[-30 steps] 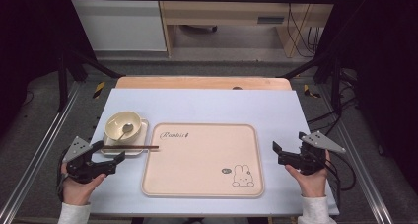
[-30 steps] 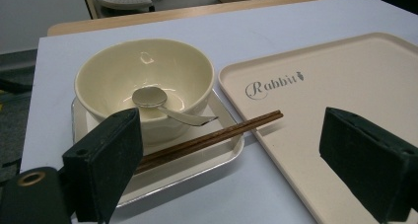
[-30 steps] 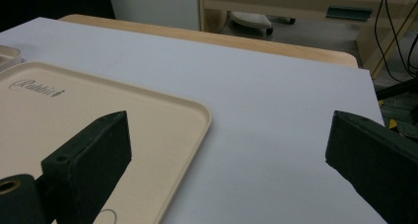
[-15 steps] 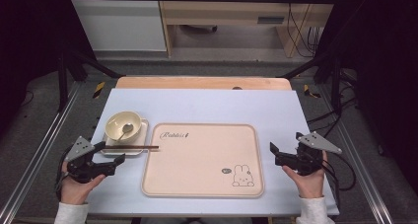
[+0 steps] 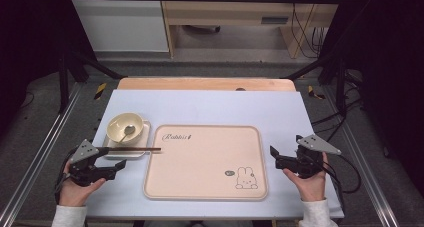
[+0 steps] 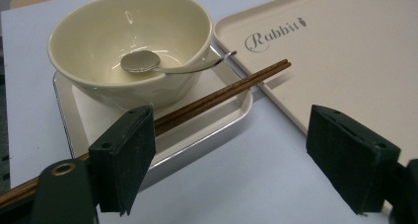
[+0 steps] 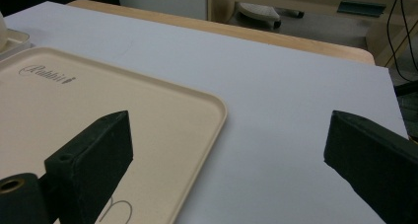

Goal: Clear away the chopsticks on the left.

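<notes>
On the counter [image 5: 210,104], the left hand-held gripper [image 6: 236,160] rests with jaws spread wide, one jaw beside the chopsticks [image 6: 217,93], holding nothing. Chopsticks lie across a small tray [image 6: 207,130] under the bowl [image 6: 133,41], tips reaching the large tray [image 5: 205,162]. Right hand-held gripper [image 7: 226,155], likewise wide open, holds nothing beside the large tray.

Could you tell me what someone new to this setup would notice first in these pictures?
Probably the large beige rectangular tray with a rabbit drawing, lying mid-table between the open left gripper and open right gripper. Next, the cream ceramic bowl holding a metal spoon, on a small white square dish left of the tray. Dark wooden chopsticks bridge dish and tray edge.
</notes>
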### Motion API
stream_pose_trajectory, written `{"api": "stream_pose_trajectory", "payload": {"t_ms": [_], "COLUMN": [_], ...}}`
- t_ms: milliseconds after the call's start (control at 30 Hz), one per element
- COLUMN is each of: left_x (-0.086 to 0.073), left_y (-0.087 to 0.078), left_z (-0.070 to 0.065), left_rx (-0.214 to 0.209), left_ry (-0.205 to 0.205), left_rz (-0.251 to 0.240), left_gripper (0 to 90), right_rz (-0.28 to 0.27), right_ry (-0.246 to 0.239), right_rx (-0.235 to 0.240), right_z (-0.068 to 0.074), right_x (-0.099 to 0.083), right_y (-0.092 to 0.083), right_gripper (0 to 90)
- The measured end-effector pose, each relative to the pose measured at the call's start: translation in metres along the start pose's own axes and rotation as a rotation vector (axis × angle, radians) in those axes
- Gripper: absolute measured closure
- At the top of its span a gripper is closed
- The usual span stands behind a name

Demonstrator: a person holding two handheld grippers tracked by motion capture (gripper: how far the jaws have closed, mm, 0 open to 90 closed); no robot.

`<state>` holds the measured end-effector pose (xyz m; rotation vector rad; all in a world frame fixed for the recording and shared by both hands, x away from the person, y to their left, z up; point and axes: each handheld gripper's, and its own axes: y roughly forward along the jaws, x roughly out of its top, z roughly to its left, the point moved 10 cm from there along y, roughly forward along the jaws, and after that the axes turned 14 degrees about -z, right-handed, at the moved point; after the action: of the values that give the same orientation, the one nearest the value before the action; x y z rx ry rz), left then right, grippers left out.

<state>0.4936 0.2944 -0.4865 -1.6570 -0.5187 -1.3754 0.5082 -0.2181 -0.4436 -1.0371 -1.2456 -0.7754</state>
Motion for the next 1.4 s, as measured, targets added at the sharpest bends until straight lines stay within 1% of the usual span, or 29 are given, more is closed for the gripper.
{"api": "stream_pose_trajectory", "payload": {"t_ms": [133, 167, 233, 333, 467, 667, 700, 733, 833, 867, 900, 967, 1200, 1400], "left_x": [-0.005, -0.006, -0.008, -0.009, -0.008, -0.01, -0.011, -0.012, -0.016, -0.017, -0.018, -0.019, -0.021, -0.025], "left_y": [0.0, 0.001, 0.002, 0.005, 0.011, 0.019, 0.021, 0.023, 0.029, 0.03, 0.031, 0.033, 0.036, 0.038], "left_z": [0.004, 0.004, 0.006, 0.01, 0.022, 0.028, 0.029, 0.029, 0.035, 0.036, 0.037, 0.039, 0.042, 0.043], "left_rx": [0.001, 0.002, 0.008, 0.011, 0.025, 0.03, 0.027, 0.03, 0.035, 0.039, 0.04, 0.043, 0.044, 0.04], "left_ry": [0.011, 0.008, 0.021, 0.03, 0.036, 0.051, 0.062, 0.056, 0.06, 0.061, 0.072, 0.08, 0.087, 0.089], "left_rz": [0.022, 0.021, 0.032, 0.038, 0.06, 0.079, 0.084, 0.088, 0.091, 0.094, 0.1, 0.098, 0.1, 0.122], "left_gripper": [21.1, 22.0, 24.0, 29.4, 33.7, 38.2, 38.2, 39.1, 41.6, 43.3, 44.0, 46.4, 50.4, 54.3], "right_rz": [0.002, 0.003, 0.001, 0.0, 0.008, 0.006, 0.007, 0.007, 0.009, 0.008, 0.009, 0.009, 0.022, 0.021], "right_ry": [0.0, 0.004, 0.002, 0.004, 0.008, 0.005, 0.009, 0.009, 0.011, 0.01, 0.01, 0.006, 0.001, 0.0], "right_rx": [0.001, 0.004, 0.003, 0.01, 0.017, 0.019, 0.02, 0.021, 0.027, 0.027, 0.028, 0.025, 0.029, 0.026], "right_z": [0.0, 0.0, 0.001, 0.003, 0.006, 0.007, 0.007, 0.007, 0.008, 0.008, 0.008, 0.007, 0.009, 0.008], "right_x": [0.0, 0.0, 0.0, 0.0, -0.001, -0.001, -0.001, -0.001, -0.001, 0.0, 0.0, -0.001, -0.003, -0.003], "right_y": [0.0, 0.0, 0.0, 0.001, 0.003, 0.003, 0.003, 0.002, 0.002, 0.002, 0.002, 0.002, 0.004, 0.004], "right_gripper": [4.8, 4.9, 5.7, 6.1, 6.3, 6.8, 6.9, 7.0, 7.5, 7.6, 7.7, 8.0, 8.3, 8.5]}}
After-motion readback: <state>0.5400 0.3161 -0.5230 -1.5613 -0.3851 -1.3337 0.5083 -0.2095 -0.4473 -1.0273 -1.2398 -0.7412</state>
